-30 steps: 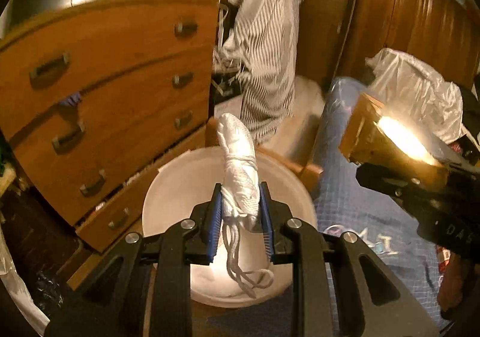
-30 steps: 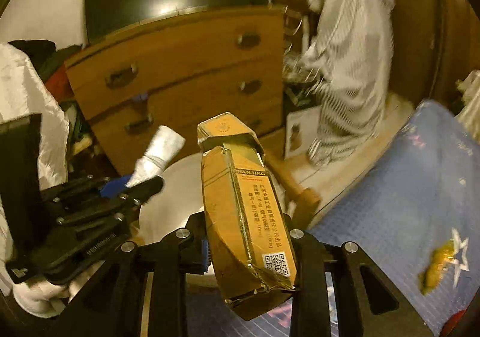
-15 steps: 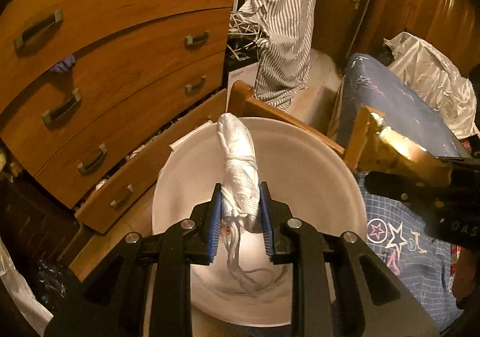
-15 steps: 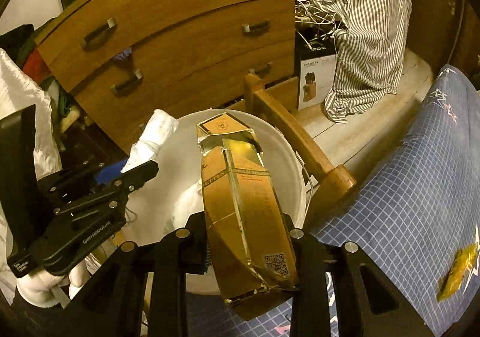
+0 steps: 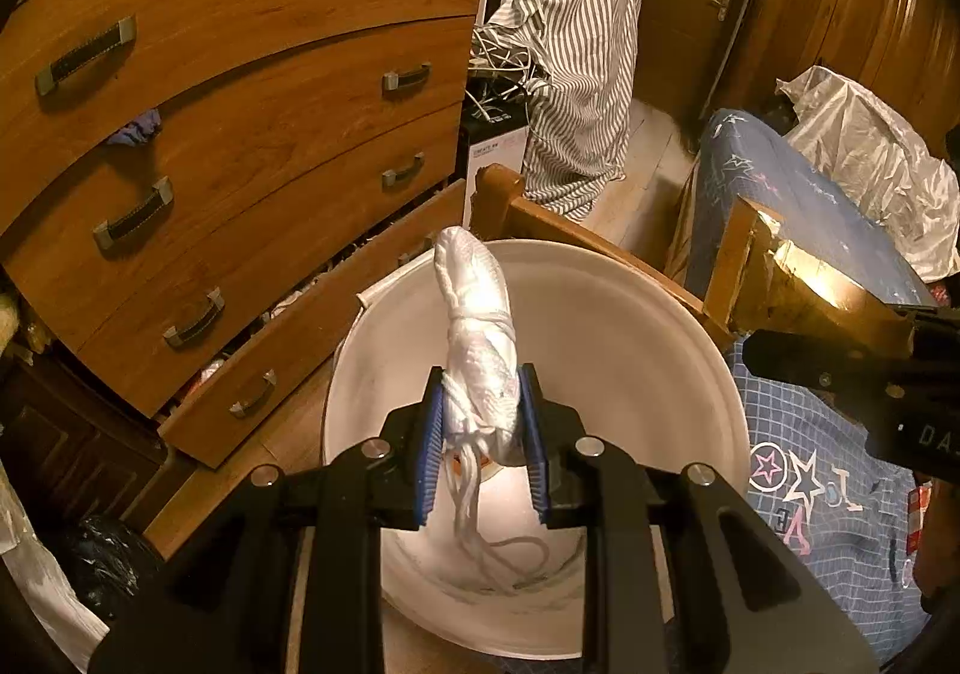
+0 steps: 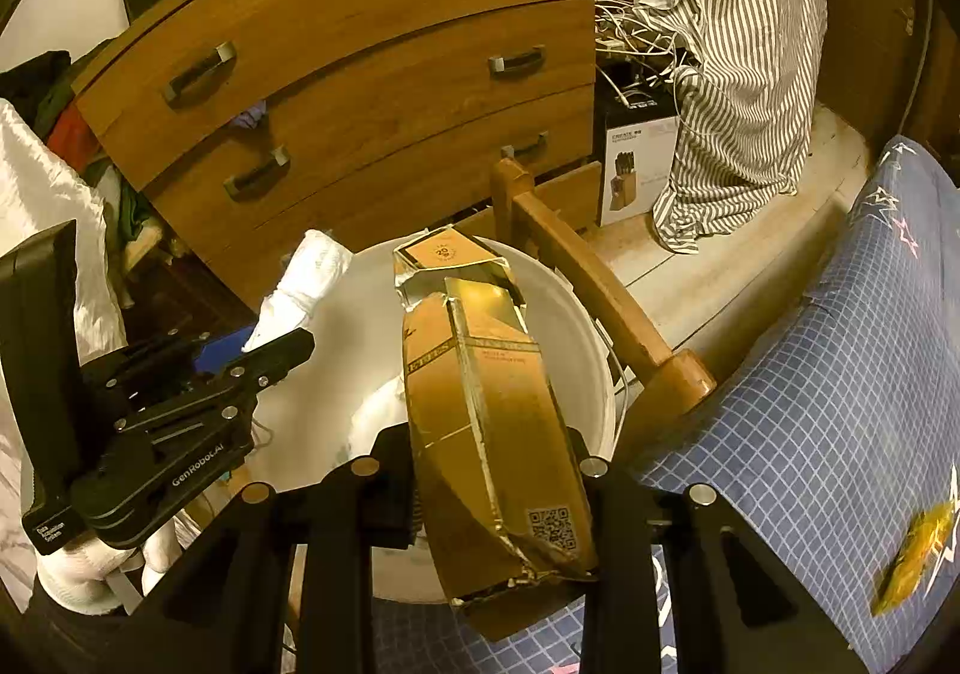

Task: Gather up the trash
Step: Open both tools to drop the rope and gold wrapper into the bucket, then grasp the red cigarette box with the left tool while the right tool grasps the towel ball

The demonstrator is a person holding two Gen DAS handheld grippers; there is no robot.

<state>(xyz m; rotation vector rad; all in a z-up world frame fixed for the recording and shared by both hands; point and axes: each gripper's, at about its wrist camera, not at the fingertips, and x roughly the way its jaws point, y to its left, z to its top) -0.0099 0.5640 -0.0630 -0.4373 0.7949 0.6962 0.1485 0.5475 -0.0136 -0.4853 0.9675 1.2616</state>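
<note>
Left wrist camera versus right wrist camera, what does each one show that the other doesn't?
Only the left wrist view shows the crumpled white plastic sheet on the blue bedding. Only the right wrist view shows the yellow wrapper. Both show the white bucket, the wooden dresser, the left claw gripping the white bundle, and the gold carton.
</note>
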